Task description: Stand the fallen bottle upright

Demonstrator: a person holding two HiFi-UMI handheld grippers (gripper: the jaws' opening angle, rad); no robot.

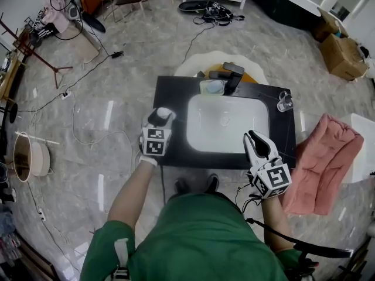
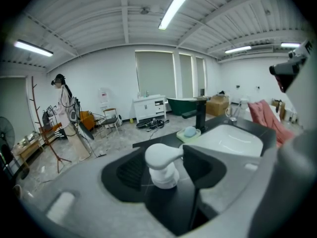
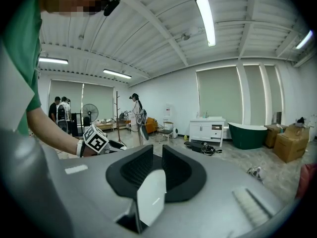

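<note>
A black counter (image 1: 174, 101) is seen with a white sink (image 1: 198, 138) set into it. A pink towel (image 1: 326, 160) is draped just right of the counter. The right gripper (image 1: 255, 141) is held over the counter's front right edge, its jaws drawn almost together with nothing between them. The left gripper (image 1: 158, 119) is held at the counter's front left edge. Its jaws are set wide and are closed on the bottle (image 2: 161, 158), which is kept upright between the pads, its white pump head on top.
</note>
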